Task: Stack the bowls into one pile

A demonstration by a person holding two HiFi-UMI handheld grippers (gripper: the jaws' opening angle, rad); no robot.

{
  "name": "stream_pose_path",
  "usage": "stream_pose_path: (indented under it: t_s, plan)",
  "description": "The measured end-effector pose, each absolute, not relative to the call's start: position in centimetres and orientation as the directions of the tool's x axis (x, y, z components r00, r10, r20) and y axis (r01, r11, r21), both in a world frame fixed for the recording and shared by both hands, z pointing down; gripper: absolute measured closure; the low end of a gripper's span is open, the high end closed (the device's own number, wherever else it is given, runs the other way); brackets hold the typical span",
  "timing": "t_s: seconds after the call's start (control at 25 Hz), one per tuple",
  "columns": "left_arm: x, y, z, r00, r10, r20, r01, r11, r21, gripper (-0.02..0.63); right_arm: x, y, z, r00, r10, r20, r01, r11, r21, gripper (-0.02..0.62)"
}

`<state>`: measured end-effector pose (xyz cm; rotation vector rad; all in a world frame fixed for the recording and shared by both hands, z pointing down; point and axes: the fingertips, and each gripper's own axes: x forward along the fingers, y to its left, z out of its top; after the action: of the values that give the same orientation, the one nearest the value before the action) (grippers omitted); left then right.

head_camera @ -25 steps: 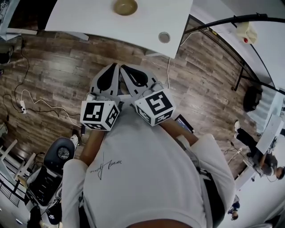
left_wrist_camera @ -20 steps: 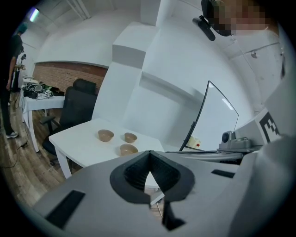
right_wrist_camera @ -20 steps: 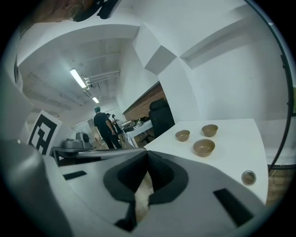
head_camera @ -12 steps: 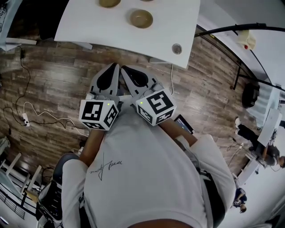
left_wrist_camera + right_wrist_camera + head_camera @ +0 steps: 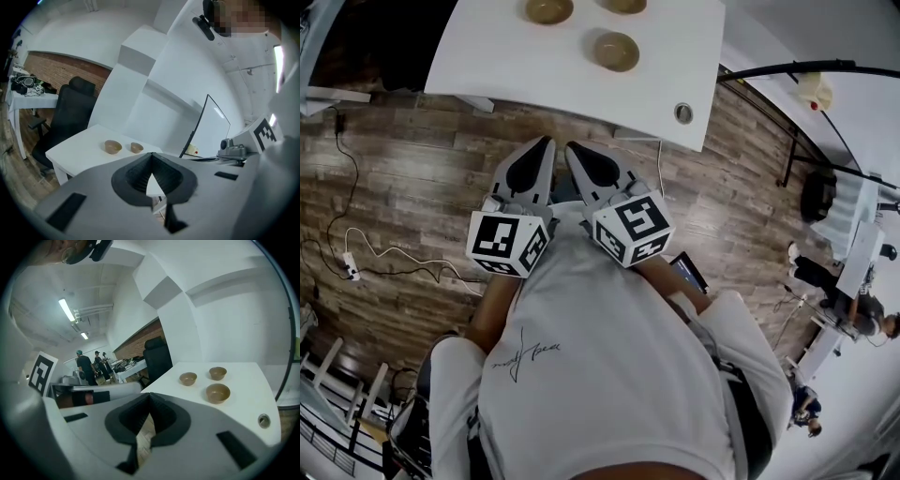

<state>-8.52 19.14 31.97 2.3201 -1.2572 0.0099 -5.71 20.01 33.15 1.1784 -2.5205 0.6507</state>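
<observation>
Three brown bowls stand apart on the white table (image 5: 487, 56): one at the left (image 5: 548, 9), one at the top edge (image 5: 625, 5) and one nearer me (image 5: 616, 52). In the right gripper view they show as a left bowl (image 5: 188, 378), a far bowl (image 5: 217, 373) and a near bowl (image 5: 218, 393). The left gripper view shows only two bowls (image 5: 113, 146) (image 5: 137, 148). My left gripper (image 5: 546, 142) and right gripper (image 5: 570, 148) are held side by side at my chest, short of the table, above the floor. Both are shut and hold nothing.
A round grommet (image 5: 683, 113) sits in the table's near right corner. A black office chair (image 5: 157, 357) stands beyond the table's left side. Cables (image 5: 356, 253) lie on the wood floor at the left. A black curved stand (image 5: 787, 70) rises at the right. People (image 5: 86, 365) stand far back.
The table has slid down into the head view, so three bowls show where one did. Both grippers stay shut together at my chest.
</observation>
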Motion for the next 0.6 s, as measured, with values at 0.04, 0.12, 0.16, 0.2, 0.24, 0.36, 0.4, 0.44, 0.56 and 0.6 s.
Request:
stream_pose_path:
  t_s: [0.04,0.12,0.16,0.2,0.24,0.36,0.4,0.44,0.56,0.6]
  plan:
    - [-9.0,19.0,32.1,0.562,-0.792,0.240,-0.798,-0.443,0.407,0.614,-5.9,20.0,33.2,-0.626,-0.647,0.435,-0.777,0.566,-0.277,0.586]
    - [-9.8,18.5,32.6,0.539,-0.802,0.257,-0.817,-0.423,0.392,0.614,-6.3,19.9,33.5,-0.629,-0.640,0.442,-0.774,0.568,-0.279,0.586]
    - [-10.1,18.2,32.9,0.533,-0.803,0.268,-0.821,-0.413,0.395,0.614,-6.3,19.8,33.6,-0.629,-0.637,0.445,-0.774,0.566,-0.284,0.586]
    - [-10.3,18.0,33.2,0.530,-0.802,0.276,-0.822,-0.405,0.401,0.614,-6.4,19.6,33.7,-0.629,-0.635,0.448,-0.774,0.562,-0.289,0.586]
    - [-10.4,17.7,33.5,0.528,-0.800,0.283,-0.822,-0.400,0.405,0.614,-6.4,19.3,33.9,-0.628,-0.635,0.450,-0.775,0.558,-0.295,0.586]
    - [-10.9,16.9,33.9,0.518,-0.802,0.298,-0.832,-0.392,0.393,0.614,-6.3,18.0,34.3,-0.622,-0.643,0.447,-0.782,0.541,-0.310,0.586]
    - [-11.1,16.5,34.0,0.514,-0.802,0.303,-0.836,-0.390,0.386,0.614,-6.2,17.4,34.4,-0.618,-0.648,0.444,-0.785,0.534,-0.314,0.586]
    - [-11.2,16.0,34.1,0.511,-0.802,0.308,-0.840,-0.390,0.378,0.614,-6.1,16.8,34.5,-0.615,-0.653,0.441,-0.788,0.526,-0.319,0.586]
    - [-11.6,13.8,33.8,0.519,-0.797,0.310,-0.840,-0.406,0.360,0.614,-6.1,14.6,34.4,-0.609,-0.667,0.428,-0.793,0.509,-0.336,0.586]
    - [-11.6,13.0,33.6,0.525,-0.793,0.309,-0.837,-0.415,0.356,0.614,-6.1,13.9,34.3,-0.607,-0.672,0.424,-0.794,0.502,-0.342,0.586]
